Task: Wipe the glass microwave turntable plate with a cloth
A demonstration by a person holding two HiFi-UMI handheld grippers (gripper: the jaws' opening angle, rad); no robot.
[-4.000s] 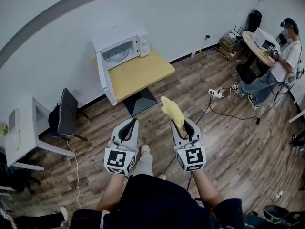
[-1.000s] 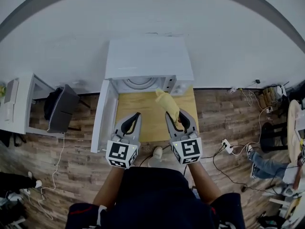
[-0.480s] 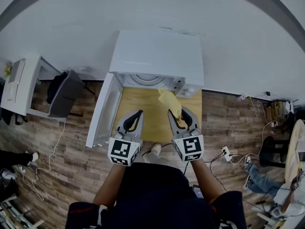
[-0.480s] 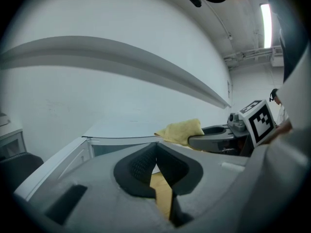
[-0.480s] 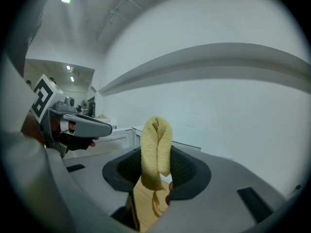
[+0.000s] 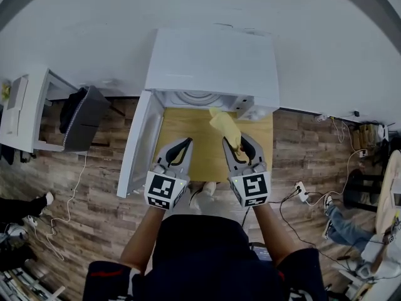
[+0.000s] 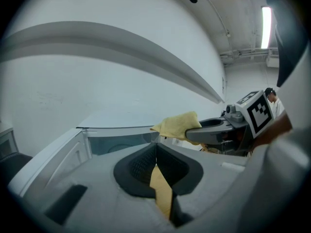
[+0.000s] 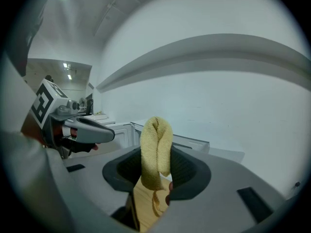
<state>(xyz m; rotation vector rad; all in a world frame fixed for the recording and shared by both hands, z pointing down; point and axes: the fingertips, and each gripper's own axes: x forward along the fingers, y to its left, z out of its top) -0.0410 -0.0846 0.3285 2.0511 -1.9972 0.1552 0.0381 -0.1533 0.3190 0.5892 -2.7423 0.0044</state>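
Your right gripper (image 6: 235,147) clamps the cloth (image 6: 224,125); your left gripper (image 6: 182,145) is clenched empty. The turntable plate (image 6: 199,98) apparently lies ahead of the jaws.

Left claw (image 7: 156,148) jaws together, empty; beyond, right claw (image 7: 197,134) grips yellow cloth (image 7: 176,125) near microwave (image 7: 114,142)

One white microwave (image 6: 213,61) sits at the far end of one wooden table (image 6: 188,137), with one glass turntable plate (image 6: 198,98) inside it. Two grippers are at the near side, the left gripper (image 6: 183,144) and the right gripper (image 6: 241,142), and there is one yellow cloth (image 6: 225,126). To the left stand one dark chair (image 6: 84,127) and one white desk (image 6: 28,115). One power strip (image 6: 299,192) lies on the floor to the right.
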